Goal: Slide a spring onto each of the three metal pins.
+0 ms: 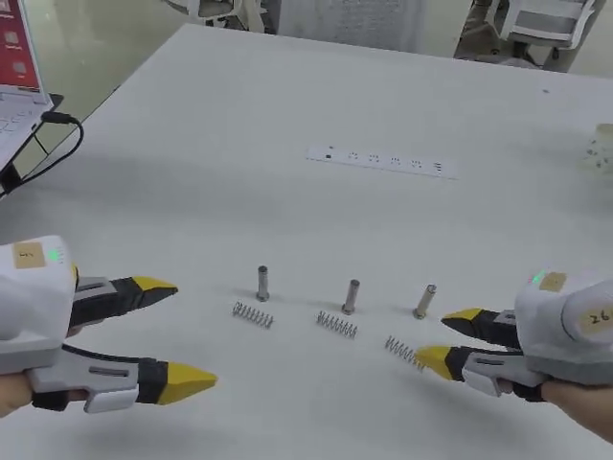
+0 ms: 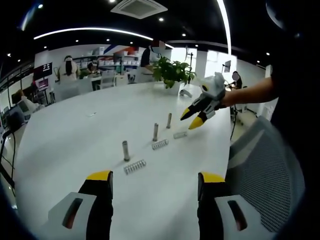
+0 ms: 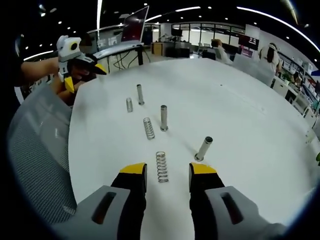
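Observation:
Three short metal pins stand upright in a row on the white table: left pin, middle pin, right pin. A coil spring lies just in front of each: left spring, middle spring, right spring. My left gripper is open at the lower left, well short of the left spring. My right gripper is open at the lower right, its yellow tips just beside the right spring, which lies ahead between the jaws. Nothing is held.
A white power strip lies flat farther back on the table. A laptop with a black cable sits at the far left edge. Office chairs stand beyond the far edge.

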A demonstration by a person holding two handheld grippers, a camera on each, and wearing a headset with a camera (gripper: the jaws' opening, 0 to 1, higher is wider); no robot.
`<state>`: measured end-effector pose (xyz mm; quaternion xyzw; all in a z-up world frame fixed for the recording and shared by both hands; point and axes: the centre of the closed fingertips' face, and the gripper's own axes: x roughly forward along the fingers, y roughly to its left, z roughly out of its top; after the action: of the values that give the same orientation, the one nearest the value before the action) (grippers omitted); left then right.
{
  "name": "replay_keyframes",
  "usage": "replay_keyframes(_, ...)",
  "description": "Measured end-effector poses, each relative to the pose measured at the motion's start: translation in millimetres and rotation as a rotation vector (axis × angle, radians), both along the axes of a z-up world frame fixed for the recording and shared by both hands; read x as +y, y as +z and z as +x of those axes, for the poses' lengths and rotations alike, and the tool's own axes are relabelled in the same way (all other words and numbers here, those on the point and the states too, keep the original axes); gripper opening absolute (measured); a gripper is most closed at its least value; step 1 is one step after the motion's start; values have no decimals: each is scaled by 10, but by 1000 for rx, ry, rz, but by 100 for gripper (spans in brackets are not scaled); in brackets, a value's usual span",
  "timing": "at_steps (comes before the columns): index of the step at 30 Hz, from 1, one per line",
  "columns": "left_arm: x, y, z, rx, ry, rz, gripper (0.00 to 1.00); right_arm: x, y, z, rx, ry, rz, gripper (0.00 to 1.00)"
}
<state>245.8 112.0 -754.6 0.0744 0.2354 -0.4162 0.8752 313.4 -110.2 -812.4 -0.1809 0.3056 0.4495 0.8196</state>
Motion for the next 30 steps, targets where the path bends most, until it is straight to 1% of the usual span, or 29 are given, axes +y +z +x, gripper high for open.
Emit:
replay_keyframes(5, -10, 13, 5, -4, -3, -2, 65, 69, -56, -50, 8, 35, -19, 30)
replay_keyframes(10, -12, -2, -2, -1, -5, 3, 64, 96, -113, -54, 11, 60, -42, 27)
replay_keyframes(16, -41, -10, -19, 1, -7, 0, 64, 75, -226, -37, 34, 71, -76, 23)
replay_keyframes(20, -50, -26, -22, 5, -8, -1, 64, 94, -264, -52, 50, 83, -83, 21)
replay_keyframes(23, -52, -32, -17, 4, -8, 1, 64, 103, -300, -53, 50, 94, -103, 21)
replay_keyframes(28, -41, -46, -18, 7, -5, 0, 64, 105, -334, -50, 66, 94, -107, 18)
replay_keyframes(30, -32, -55, -21, 8, -4, 1, 64, 92, -351, -49, 69, 91, -118, 18)
